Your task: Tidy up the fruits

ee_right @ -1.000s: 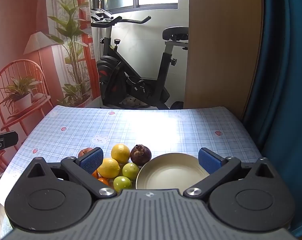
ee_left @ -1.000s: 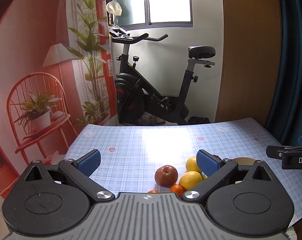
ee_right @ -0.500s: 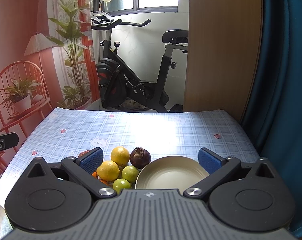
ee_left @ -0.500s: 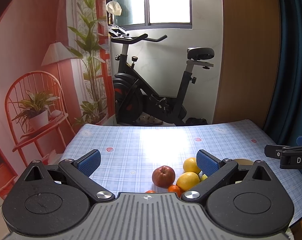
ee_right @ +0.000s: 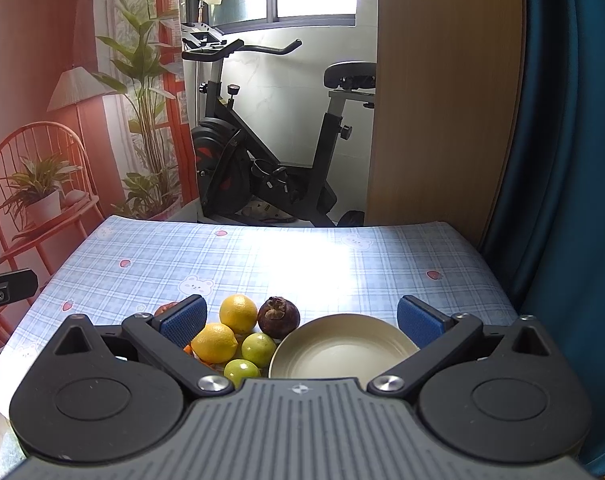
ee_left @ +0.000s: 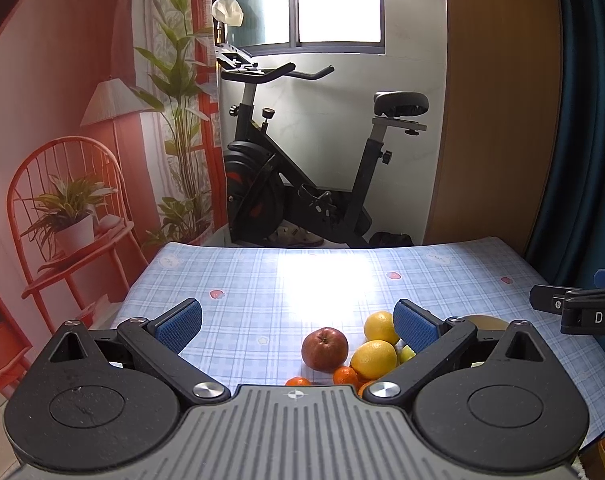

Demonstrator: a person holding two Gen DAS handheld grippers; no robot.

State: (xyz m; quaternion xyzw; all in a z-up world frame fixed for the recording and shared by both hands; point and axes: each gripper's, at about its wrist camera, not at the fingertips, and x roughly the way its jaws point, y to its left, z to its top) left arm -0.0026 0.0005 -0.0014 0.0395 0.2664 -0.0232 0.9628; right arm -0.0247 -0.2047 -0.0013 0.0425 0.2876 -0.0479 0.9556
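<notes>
Fingers (ee_right: 184, 320) on both grippers are spread wide, holding nothing. Fruits (ee_right: 238, 336) sit in a loose pile on the tabletop (ee_right: 302, 256), just at 9 o'clock of the plate (ee_right: 342, 350), which is bare. Apple (ee_left: 325, 349) is at the pile's 9 o'clock edge. Looks like nothing's sorted yet, so basically everything's left.

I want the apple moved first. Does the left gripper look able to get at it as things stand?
Probably yes. The left gripper is open and holds nothing, and the red apple lies ahead between its fingers, at the left edge of the fruit pile with bare tablecloth beside it. A small orange crowds its near side.
</notes>
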